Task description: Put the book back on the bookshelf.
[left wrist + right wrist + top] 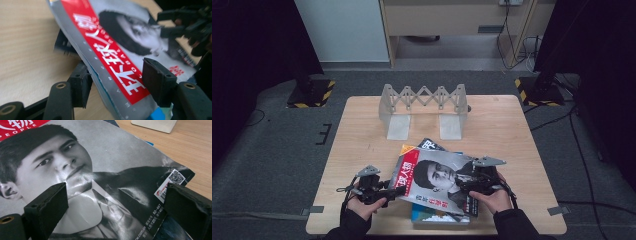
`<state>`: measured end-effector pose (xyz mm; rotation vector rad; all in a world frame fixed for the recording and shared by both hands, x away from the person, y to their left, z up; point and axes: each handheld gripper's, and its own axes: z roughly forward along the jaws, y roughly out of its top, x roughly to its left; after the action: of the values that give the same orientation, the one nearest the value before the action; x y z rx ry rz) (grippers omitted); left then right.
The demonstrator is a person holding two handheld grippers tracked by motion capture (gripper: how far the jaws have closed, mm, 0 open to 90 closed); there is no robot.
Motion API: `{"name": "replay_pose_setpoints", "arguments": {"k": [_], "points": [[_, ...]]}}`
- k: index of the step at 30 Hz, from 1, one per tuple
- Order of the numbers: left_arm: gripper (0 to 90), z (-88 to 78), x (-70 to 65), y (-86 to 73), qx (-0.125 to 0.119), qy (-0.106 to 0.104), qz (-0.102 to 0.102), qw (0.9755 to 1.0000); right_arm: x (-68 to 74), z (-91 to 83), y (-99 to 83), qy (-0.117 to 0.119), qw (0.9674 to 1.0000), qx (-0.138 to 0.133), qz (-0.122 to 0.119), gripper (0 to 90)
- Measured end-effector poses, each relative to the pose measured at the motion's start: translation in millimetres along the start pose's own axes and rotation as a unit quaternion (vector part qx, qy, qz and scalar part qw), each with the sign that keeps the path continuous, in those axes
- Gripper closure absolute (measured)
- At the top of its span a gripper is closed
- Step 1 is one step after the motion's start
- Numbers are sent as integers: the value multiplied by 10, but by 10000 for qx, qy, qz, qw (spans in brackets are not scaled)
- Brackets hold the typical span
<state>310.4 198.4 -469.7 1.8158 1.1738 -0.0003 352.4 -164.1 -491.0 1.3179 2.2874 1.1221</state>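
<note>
Magazine (438, 181) with a red title strip and a grey portrait cover lies tilted on a small stack near the front edge of the tabletop (362, 130), well short of the folding rack (423, 100) at the far side. The left gripper (393, 191) has its two pads either side of the magazine's red-strip edge, one under and one over; whether they already press on the paper I cannot tell. The right gripper (466, 186) sits over the opposite side of the magazine, by the barcode corner, and in the right gripper view its pads stand apart above the cover with nothing pinched between them.

To do this step well, I judge the left gripper should take the top magazine only: a blue edge (156, 116) of another book shows right beneath, and catching both would drag the stack. Bite in from the edge, not at the rim, since glossy paper slips and droops. The right gripper would best hold the cover flat or take the far edge so the magazine lifts level and does not sag or tear.

How many items lie under the magazine is hard to make out; two corners (424, 146) peep out toward the rack. The lower pad's contact is hidden by the pages
</note>
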Motion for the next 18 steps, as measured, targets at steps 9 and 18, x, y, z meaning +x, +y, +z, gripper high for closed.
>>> {"name": "replay_pose_setpoints", "arguments": {"k": [9,18], "points": [[489,181,24,118,158,-391,-182,9989,-3,6,-10,30,10000,-8,48,51],[705,146,75,189,173,-625,-607,9960,-24,-9,5,68,9999,-21,126,61]]}}
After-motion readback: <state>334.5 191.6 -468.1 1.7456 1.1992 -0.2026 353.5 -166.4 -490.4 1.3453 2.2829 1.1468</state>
